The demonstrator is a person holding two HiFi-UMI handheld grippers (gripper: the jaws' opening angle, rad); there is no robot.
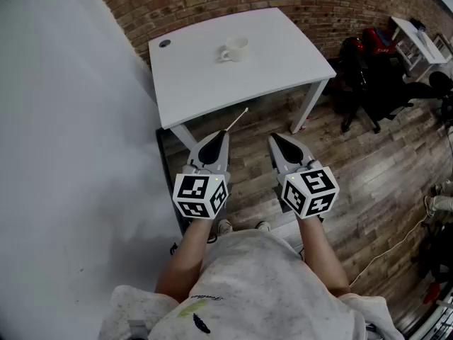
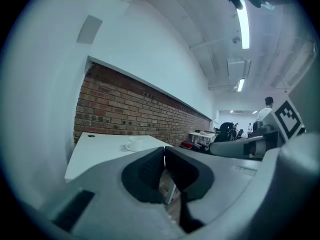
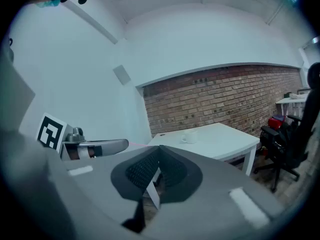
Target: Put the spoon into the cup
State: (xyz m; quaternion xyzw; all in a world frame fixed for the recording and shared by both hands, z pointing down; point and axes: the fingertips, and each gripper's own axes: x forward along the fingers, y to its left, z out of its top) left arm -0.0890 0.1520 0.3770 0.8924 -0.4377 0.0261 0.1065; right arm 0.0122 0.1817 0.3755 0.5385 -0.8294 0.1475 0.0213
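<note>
The left gripper [image 1: 220, 136] clamped the spoon [image 1: 238, 118], well short of the white cup [image 1: 234, 48]; the right gripper [image 1: 277, 139] was closed, empty

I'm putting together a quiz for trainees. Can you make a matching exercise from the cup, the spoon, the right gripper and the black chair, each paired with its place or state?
Things:
1. cup
2. spoon
3. right gripper
4. chair

Places or states:
A. shut, nothing in it
B. on the floor, right of the table
C. on the table
D. held by the left gripper, off the table

Pairs: 1-C; 2-D; 3-A; 4-B
</note>
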